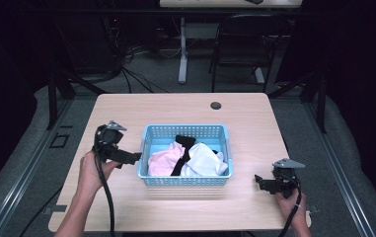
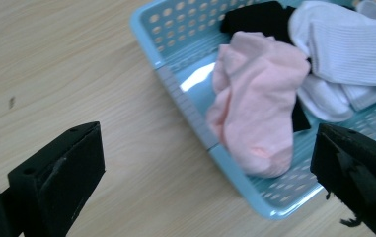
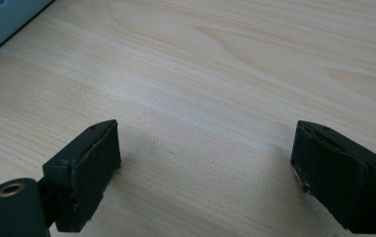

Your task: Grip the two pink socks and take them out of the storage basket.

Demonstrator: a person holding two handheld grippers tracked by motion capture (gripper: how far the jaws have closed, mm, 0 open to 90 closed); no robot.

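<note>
Two grippers were in play, and both stood with jaws spread wide and nothing between them. The left gripper [image 1: 137,157] hovered just beside the left wall of the blue basket [image 1: 185,180], nose pointed at the heap of socks inside. From the left gripper view, the pink sock [image 2: 257,111] lay draped toward the near-left corner of the basket, its toe slumped against the rim, with white socks [image 2: 346,54] piled to its right and a black sock [image 2: 259,17] tucked under and behind them. The right gripper [image 1: 257,180] sat low over bare table [image 1: 254,123] to the right of the basket, well apart from it. Here was the danger, as I judged it: the pink sock lay so close to the wall that a jaw coming down could have caught the plastic rim instead of cloth, and the light basket would likely have tipped or slid across the table. Nothing steadied that basket, the right gripper being too far off. A shallow pinch might also have let the soft sock slip free, or dragged a white sock out along with it.
</note>
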